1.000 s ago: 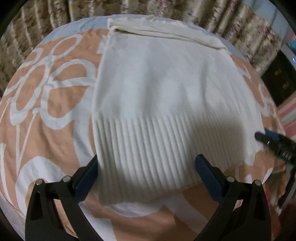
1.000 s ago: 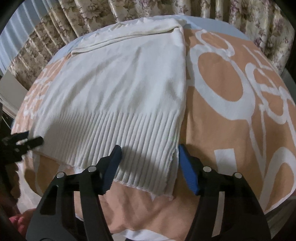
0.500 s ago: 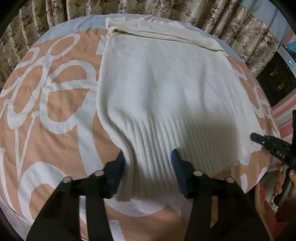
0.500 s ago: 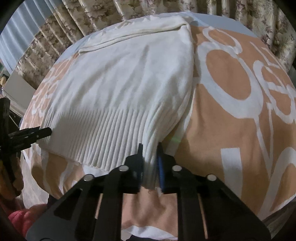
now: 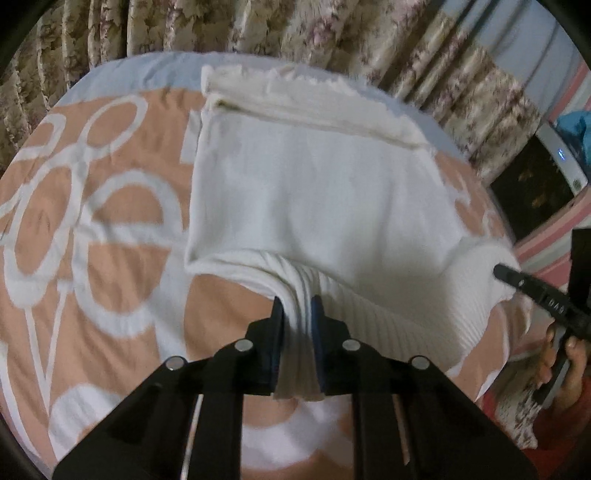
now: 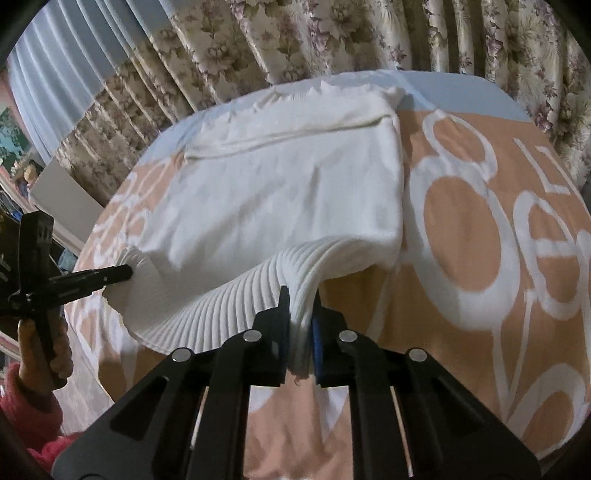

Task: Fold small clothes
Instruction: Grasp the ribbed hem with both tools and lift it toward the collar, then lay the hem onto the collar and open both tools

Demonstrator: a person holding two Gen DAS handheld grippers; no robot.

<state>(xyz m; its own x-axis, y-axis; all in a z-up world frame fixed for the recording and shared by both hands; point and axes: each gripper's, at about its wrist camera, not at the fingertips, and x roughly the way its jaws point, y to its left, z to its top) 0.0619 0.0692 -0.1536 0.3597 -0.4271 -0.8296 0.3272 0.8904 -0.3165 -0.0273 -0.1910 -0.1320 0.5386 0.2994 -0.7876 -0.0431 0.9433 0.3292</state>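
A white knit sweater [image 5: 314,192] lies flat on an orange bedcover with white patterns [image 5: 110,229], its ribbed hem nearest me. My left gripper [image 5: 297,306] is closing its jaws on the hem's left corner, and the ribbed fabric is bunched between the pads and lifted off the cover. In the right wrist view the sweater [image 6: 280,192] rises in a ridge to my right gripper [image 6: 299,299], which is shut on the hem's right corner. Each view shows the other gripper at the far hem corner: the right gripper [image 5: 517,280] and the left gripper [image 6: 110,275].
Floral curtains [image 5: 258,29] hang close behind the bed. A dark cabinet [image 5: 535,192] stands at the right. A person's hand [image 6: 55,350] in a red sleeve holds the left gripper. The bedcover [image 6: 461,221] spreads on both sides of the sweater.
Both grippers went from open around the hem corners to shut on them. Both have risen, pulling the ribbed hem up off the bedcover into a fold.
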